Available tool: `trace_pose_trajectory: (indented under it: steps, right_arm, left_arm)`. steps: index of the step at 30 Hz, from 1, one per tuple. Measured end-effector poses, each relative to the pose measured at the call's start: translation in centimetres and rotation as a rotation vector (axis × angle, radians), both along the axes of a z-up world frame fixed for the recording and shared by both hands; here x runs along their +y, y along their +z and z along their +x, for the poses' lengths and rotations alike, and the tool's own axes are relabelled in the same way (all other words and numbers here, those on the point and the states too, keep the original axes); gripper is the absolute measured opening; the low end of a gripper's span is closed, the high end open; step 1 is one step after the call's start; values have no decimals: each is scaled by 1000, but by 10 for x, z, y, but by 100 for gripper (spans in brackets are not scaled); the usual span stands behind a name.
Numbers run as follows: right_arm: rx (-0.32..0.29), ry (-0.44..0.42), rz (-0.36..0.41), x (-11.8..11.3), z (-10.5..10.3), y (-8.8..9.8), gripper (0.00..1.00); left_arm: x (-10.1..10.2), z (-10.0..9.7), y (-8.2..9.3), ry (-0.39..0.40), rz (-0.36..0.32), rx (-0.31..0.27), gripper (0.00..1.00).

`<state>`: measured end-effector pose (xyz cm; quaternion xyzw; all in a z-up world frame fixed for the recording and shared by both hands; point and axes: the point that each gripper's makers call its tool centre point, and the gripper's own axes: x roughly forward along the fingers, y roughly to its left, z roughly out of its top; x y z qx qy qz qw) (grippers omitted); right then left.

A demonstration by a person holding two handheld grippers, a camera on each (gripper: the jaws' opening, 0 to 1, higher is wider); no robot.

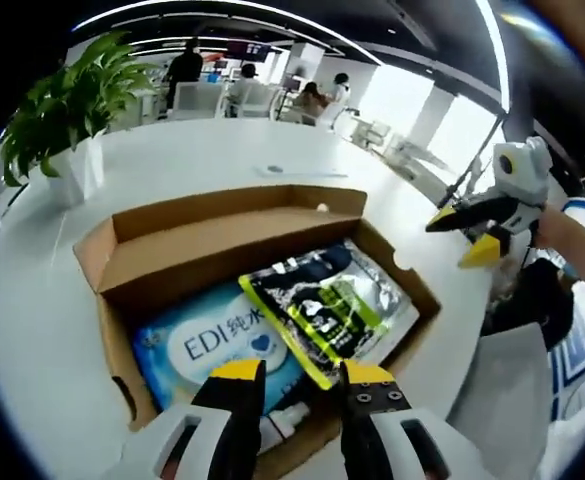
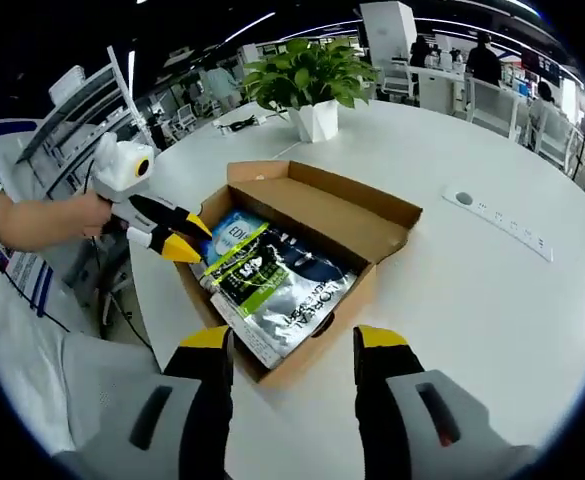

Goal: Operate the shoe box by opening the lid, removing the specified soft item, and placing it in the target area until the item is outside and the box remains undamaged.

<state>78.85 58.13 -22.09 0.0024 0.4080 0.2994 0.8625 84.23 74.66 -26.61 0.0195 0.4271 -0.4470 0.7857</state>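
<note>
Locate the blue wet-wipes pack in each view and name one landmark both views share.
Left gripper view: blue wet-wipes pack lies low and left of centre in the open box, partly under the silver pouch.
Right gripper view: blue wet-wipes pack peeks out left of centre.
Shared landmark: potted plant.

A potted plant (image 2: pixel 312 85) stands on the white table (image 2: pixel 492 290) — a power strip (image 2: pixel 500 226) lies apart from it; people (image 1: pixel 184 68) sit far behind.

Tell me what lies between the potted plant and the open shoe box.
In the right gripper view, bare white table lies between the potted plant and the shoe box. The left gripper view shows the same.
</note>
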Motion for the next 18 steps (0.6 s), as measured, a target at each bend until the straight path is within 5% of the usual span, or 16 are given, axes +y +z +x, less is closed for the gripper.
trace_pose_trajectory:
  steps: [6,15,18]
  right_arm:
    - [10,-39,15,-6,-18,-1,43]
    - [27,-80,29,-21,-36,-7,40]
    - [32,-91,37,-21,-38,-9,39]
  left_arm:
    - [-12,-2,-12,-22,33,13,28]
    - [-24,4,-15,114,-75,147,21]
    - [-22,7,-17,125,-67,148,13]
